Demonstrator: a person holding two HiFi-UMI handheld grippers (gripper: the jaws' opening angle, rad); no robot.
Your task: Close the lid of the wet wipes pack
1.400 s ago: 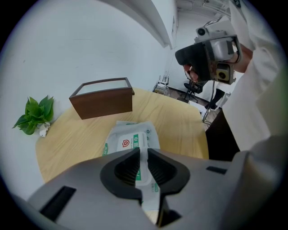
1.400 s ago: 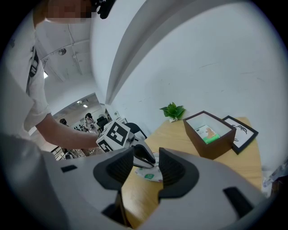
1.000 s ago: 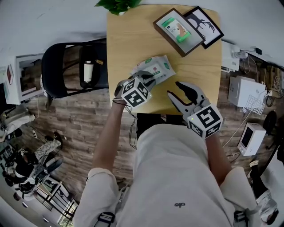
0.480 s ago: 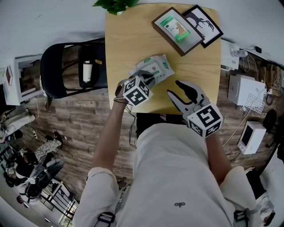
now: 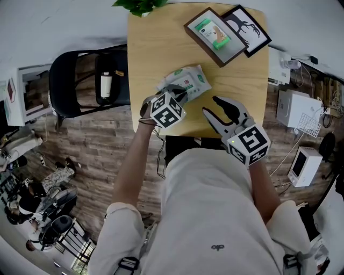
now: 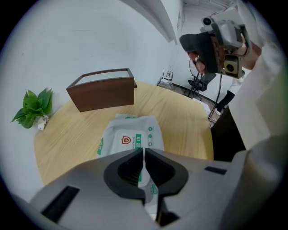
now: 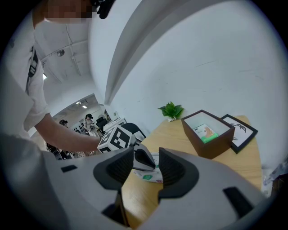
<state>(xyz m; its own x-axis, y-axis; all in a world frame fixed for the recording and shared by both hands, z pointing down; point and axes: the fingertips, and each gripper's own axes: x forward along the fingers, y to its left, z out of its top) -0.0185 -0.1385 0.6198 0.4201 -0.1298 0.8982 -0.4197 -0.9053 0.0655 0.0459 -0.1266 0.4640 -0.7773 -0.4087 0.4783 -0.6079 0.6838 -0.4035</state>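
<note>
White wipes pack [image 5: 188, 81] sits beneath my left gripper [image 6: 144, 152], clenched, probably to press its lid down. My right gripper [image 5: 210, 106] hovers beside the pack, released.

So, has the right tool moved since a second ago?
No. The right tool sits at the same spot above the table's near edge, beside the wet wipes pack.

A light wooden desk [image 5: 156, 59] carries a wet wipes pack [image 5: 189, 81] around its middle, toward the near edge. A dark brown open box [image 5: 215, 36] stands near the far right corner, with a black picture frame [image 5: 248, 31] just beside it. A leafy plant [image 5: 141, 6] sits at the far left corner.
</note>
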